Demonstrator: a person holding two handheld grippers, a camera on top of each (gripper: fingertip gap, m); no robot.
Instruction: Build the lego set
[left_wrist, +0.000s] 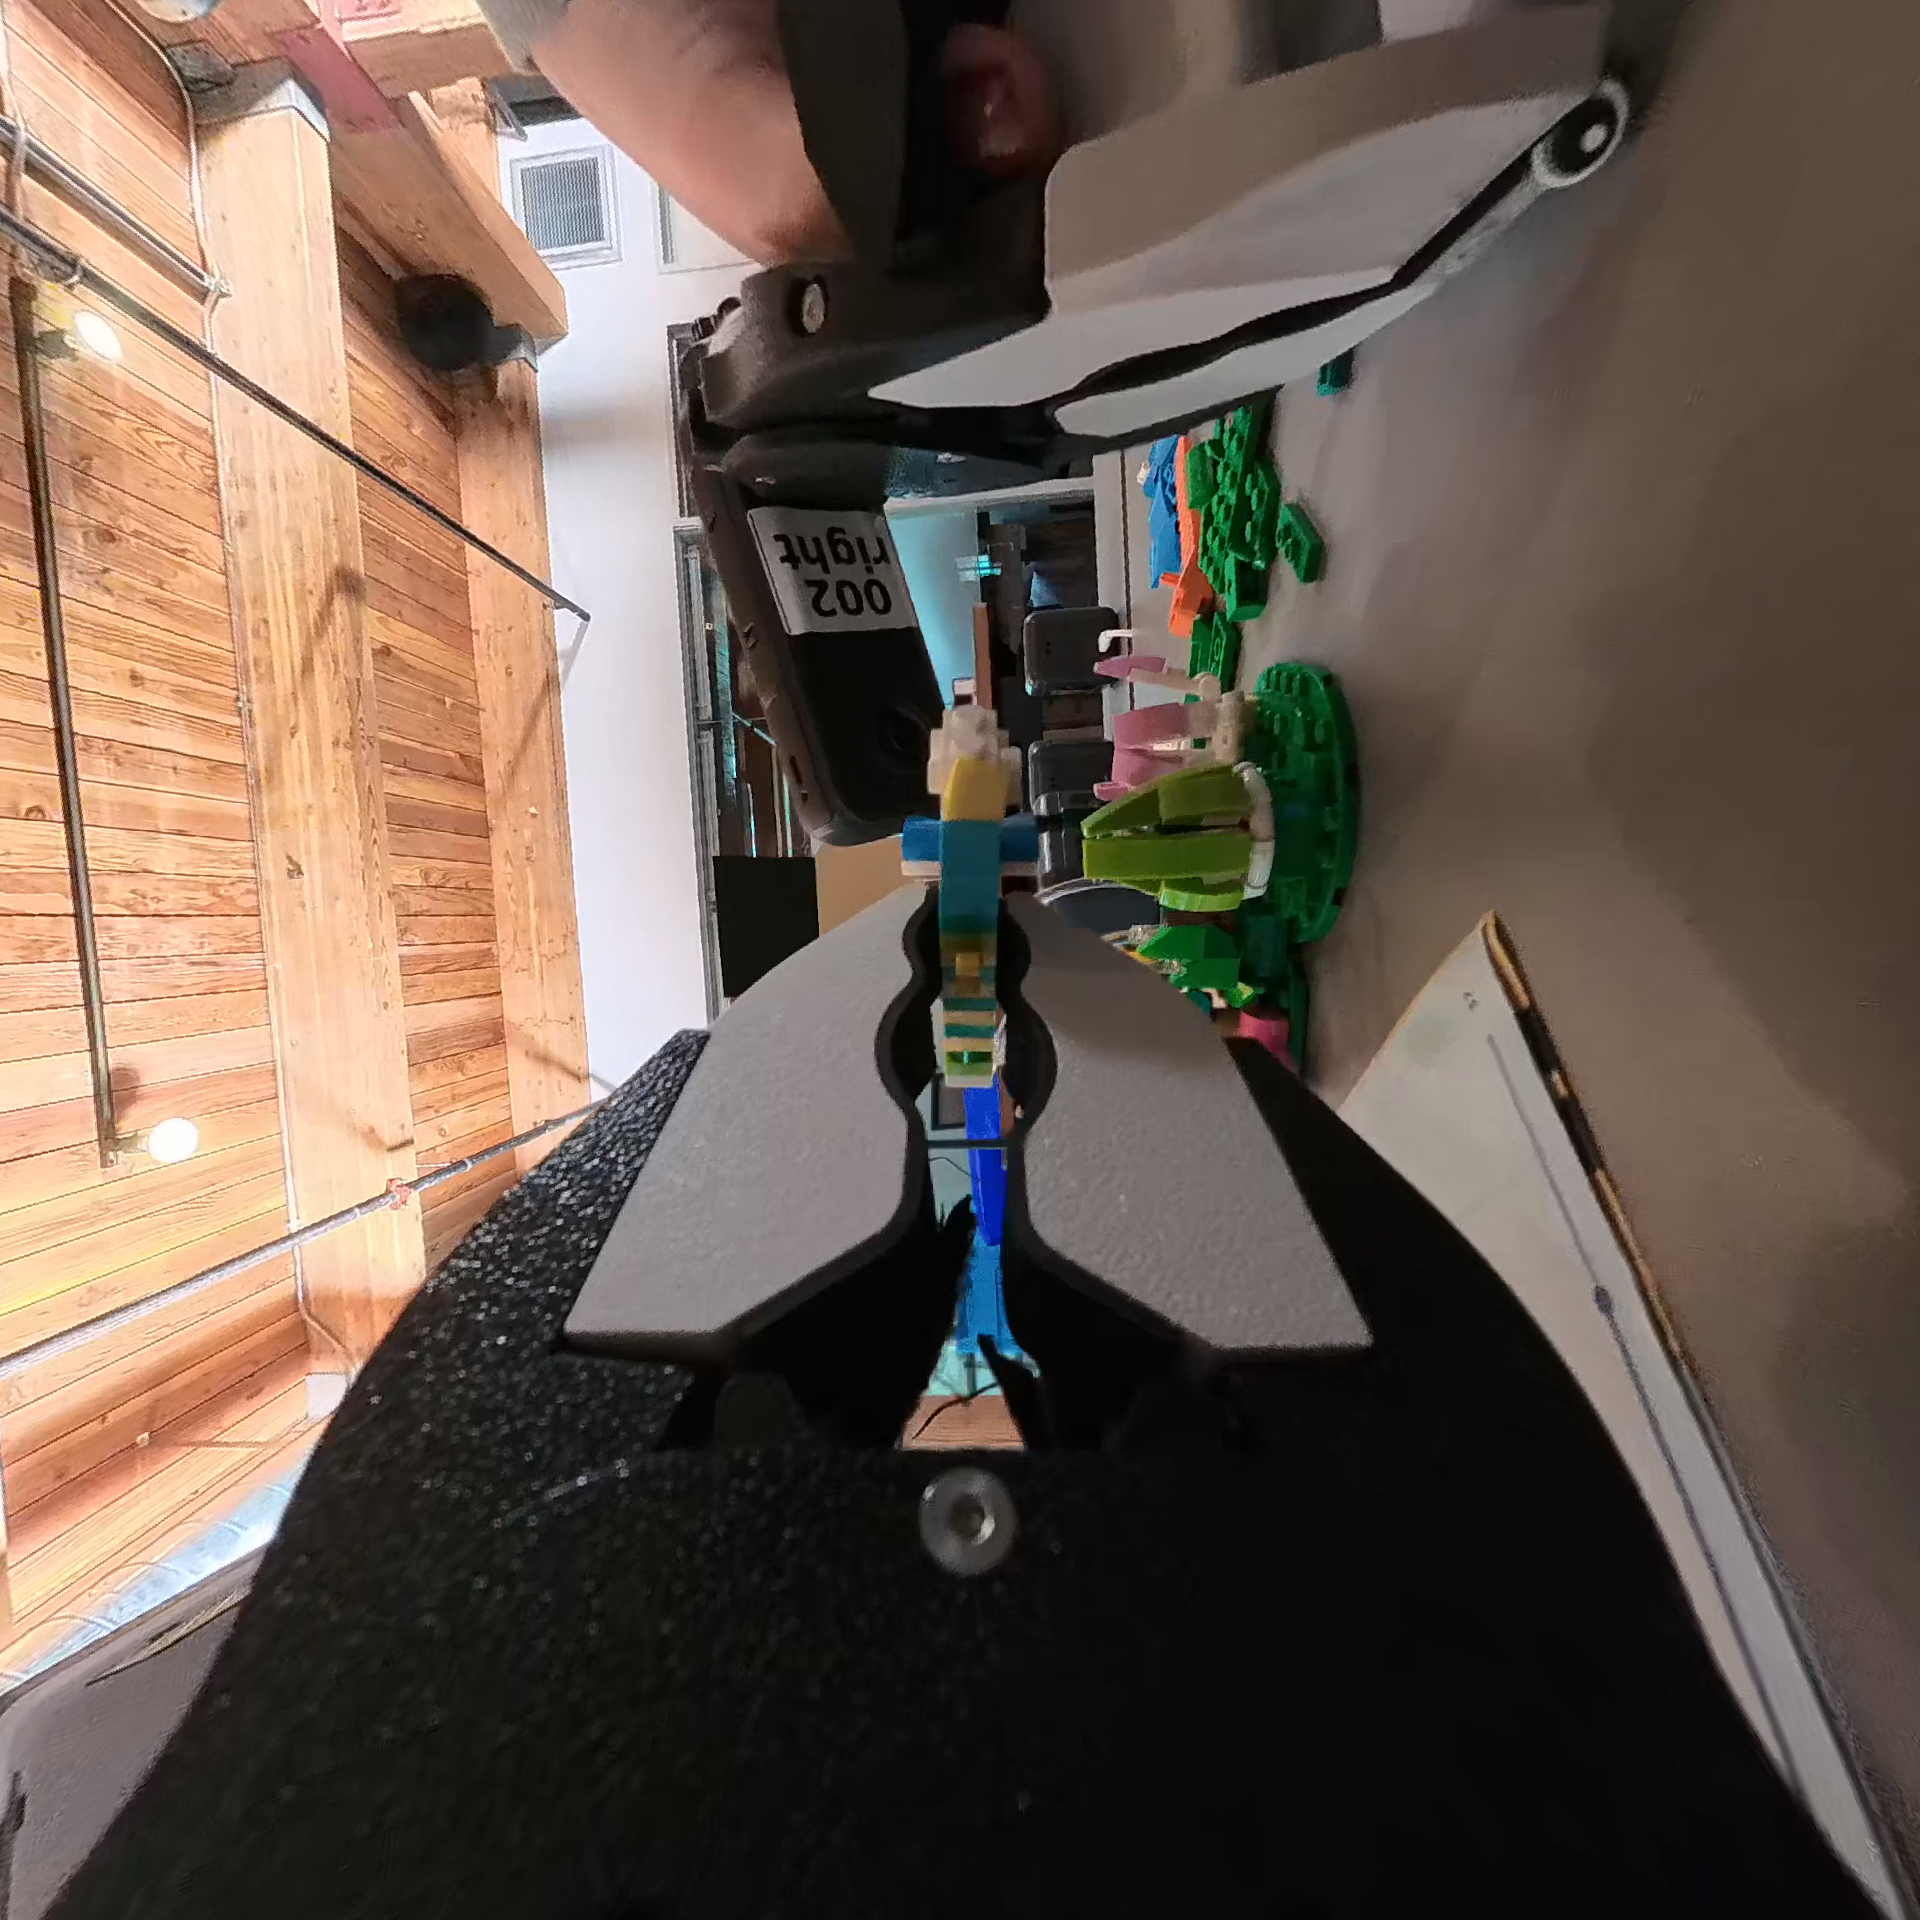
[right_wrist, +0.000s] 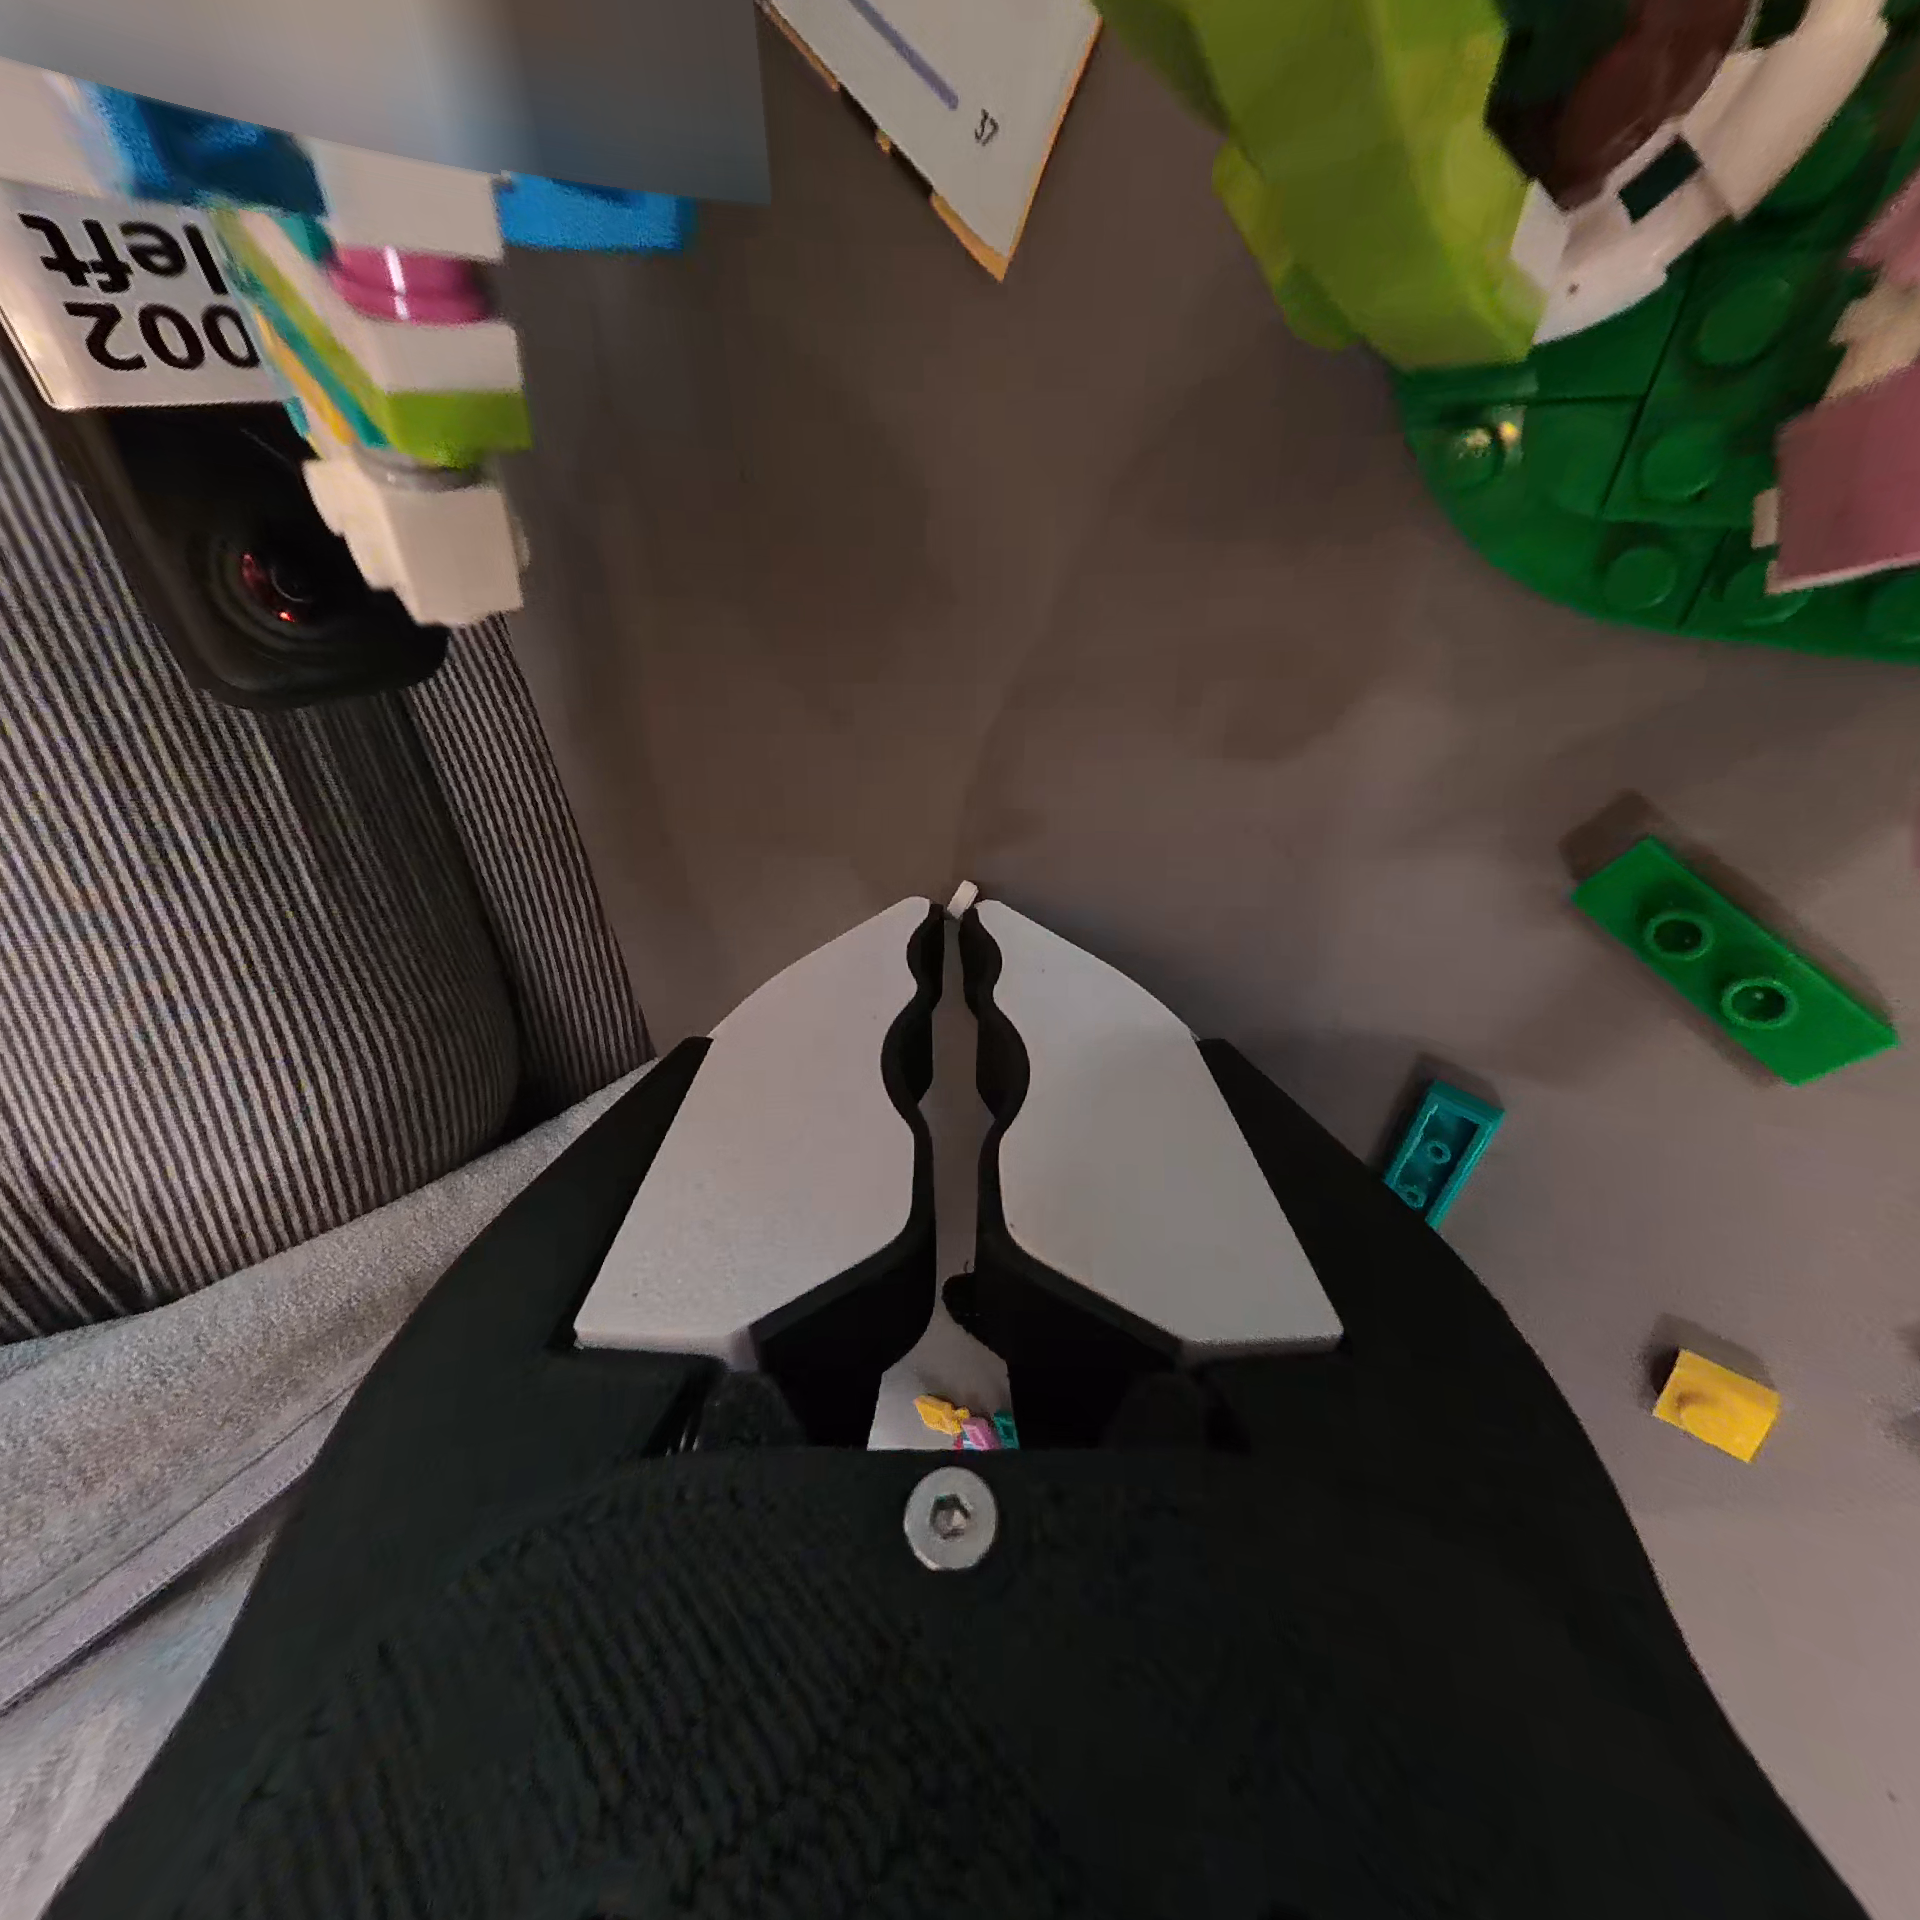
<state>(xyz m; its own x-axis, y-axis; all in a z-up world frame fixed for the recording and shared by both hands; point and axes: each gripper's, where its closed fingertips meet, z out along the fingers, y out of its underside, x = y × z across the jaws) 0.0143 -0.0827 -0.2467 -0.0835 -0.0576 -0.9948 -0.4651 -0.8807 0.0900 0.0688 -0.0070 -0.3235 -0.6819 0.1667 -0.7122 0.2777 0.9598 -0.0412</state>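
Left gripper (left_wrist: 971, 935) clamps the striped teal-and-yellow brick stack (left_wrist: 968, 914); right gripper (right_wrist: 958, 914) pinches a tiny white piece (right_wrist: 963, 896), likely to slip if squeezed off-centre.

Two grippers (left_wrist: 961, 925) (right_wrist: 957, 909), one green baseplate (right_wrist: 1662, 499)

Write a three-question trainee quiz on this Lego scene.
1. True or false: the left hand-held gripper is shut on a striped Lego stack.
2. What does the right hand-held gripper pinch at its tips? A) yellow brick B) tiny white piece C) green plate
3. What colour is the round base of the model?

Key: 1 true; 2 B, the white piece; the yellow brick and green plate lie on the table; 3 green.
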